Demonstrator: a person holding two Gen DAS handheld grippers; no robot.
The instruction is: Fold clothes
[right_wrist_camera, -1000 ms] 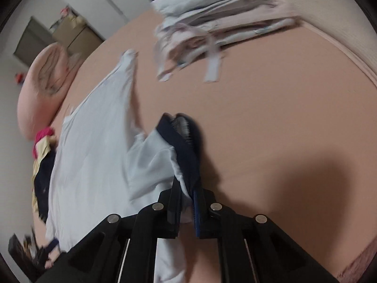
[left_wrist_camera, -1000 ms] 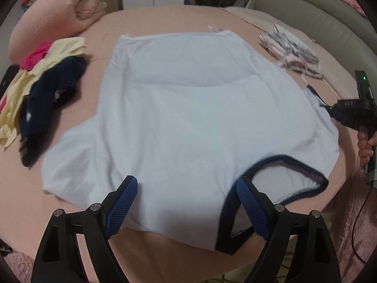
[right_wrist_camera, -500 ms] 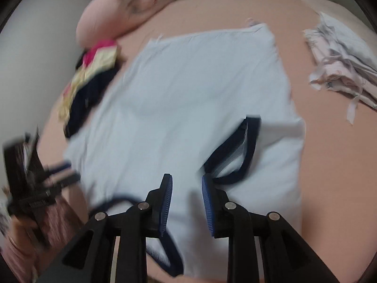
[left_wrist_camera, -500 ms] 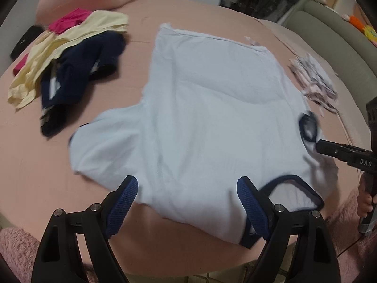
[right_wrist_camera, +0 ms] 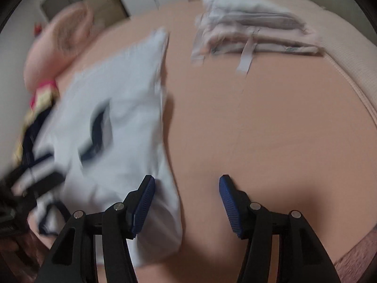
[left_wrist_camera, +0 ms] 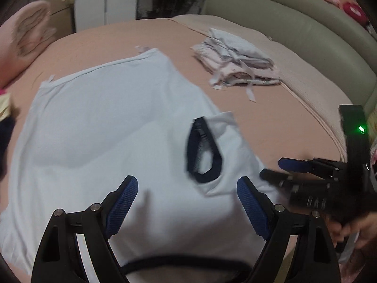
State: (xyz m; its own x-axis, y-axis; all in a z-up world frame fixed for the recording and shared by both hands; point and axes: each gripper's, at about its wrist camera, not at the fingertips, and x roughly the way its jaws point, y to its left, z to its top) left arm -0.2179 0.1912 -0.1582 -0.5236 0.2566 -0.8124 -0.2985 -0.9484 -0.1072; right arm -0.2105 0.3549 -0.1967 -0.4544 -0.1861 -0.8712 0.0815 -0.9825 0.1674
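Left wrist view: left gripper (left_wrist_camera: 187, 189) spread wide, empty, above the near part of the pale blue shirt (left_wrist_camera: 106, 127) spread flat on the pink bed (left_wrist_camera: 278, 122); navy-trimmed sleeve (left_wrist_camera: 203, 152) folded inward. Right wrist view: right gripper (right_wrist_camera: 187, 188) spread, empty, its left finger over the shirt's edge, the shirt (right_wrist_camera: 122, 108) lying mostly to its left.

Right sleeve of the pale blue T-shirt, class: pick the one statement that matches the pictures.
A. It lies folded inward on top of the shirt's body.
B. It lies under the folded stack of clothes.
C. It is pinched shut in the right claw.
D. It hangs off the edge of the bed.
A: the navy-trimmed sleeve lies flat on the body of the T-shirt, and the right claw stands open with nothing between its fingers.
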